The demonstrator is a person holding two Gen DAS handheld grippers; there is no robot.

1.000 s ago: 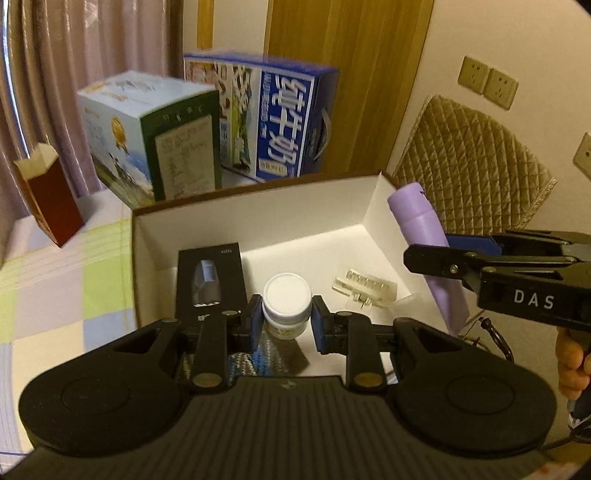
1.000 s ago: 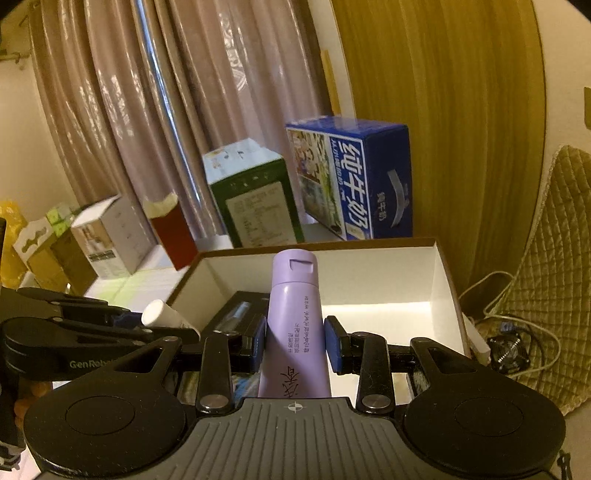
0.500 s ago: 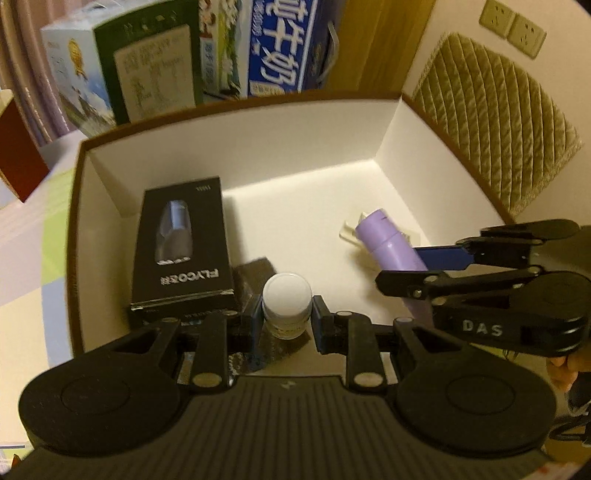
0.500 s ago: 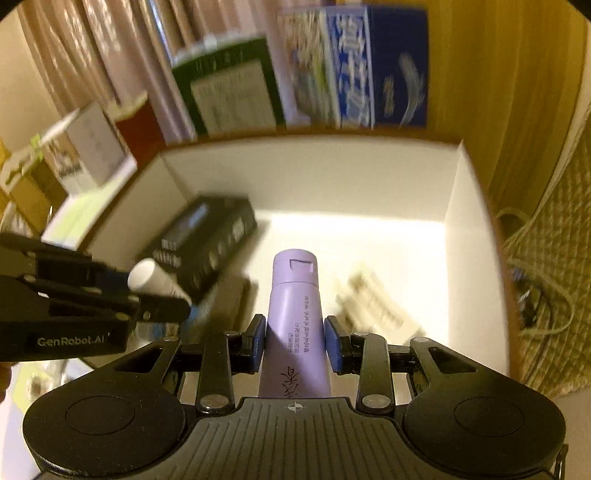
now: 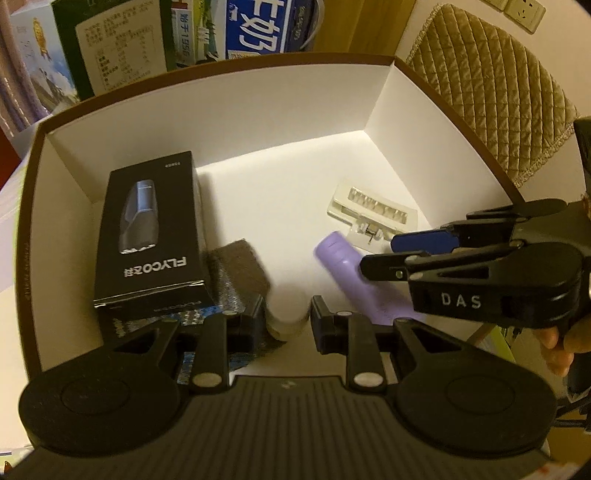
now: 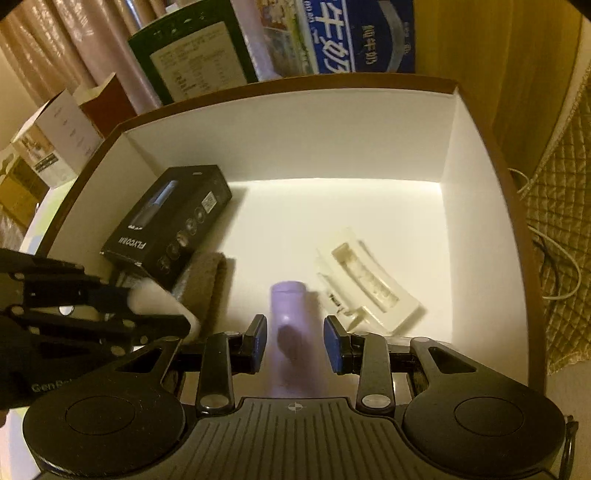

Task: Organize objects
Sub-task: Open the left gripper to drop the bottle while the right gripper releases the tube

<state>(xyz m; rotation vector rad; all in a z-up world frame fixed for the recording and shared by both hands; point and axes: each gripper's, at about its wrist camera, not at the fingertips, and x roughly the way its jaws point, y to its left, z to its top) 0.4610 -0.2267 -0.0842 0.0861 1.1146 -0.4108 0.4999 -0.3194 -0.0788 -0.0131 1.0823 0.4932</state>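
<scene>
Both grippers hang over the open white-lined cardboard box (image 5: 373, 99). My left gripper (image 5: 288, 319) is open, and a blurred white jar (image 5: 287, 326) sits loose between its fingers with a thin gap on each side. My right gripper (image 6: 295, 341) is also open. The purple tube (image 6: 288, 317) is blurred and lies low between its pads, touching neither. In the left wrist view the purple tube (image 5: 343, 266) slants down below the right gripper's fingers (image 5: 388, 266). The white jar (image 6: 159, 301) shows as a smear at the left gripper's tips.
On the box floor lie a black FLYCO carton (image 5: 147, 229), a grey sponge-like pad (image 5: 236, 266) and a clear plastic blister tray (image 5: 373, 210). Milk cartons (image 5: 258, 26) stand behind the box. A quilted cushion (image 5: 487, 96) and cables (image 6: 554, 266) are on the right.
Both grippers have dropped lower into the box. The jar and the tube, firmly held before, now look blurred and loose between the fingers. The tube has sunk toward the floor.
</scene>
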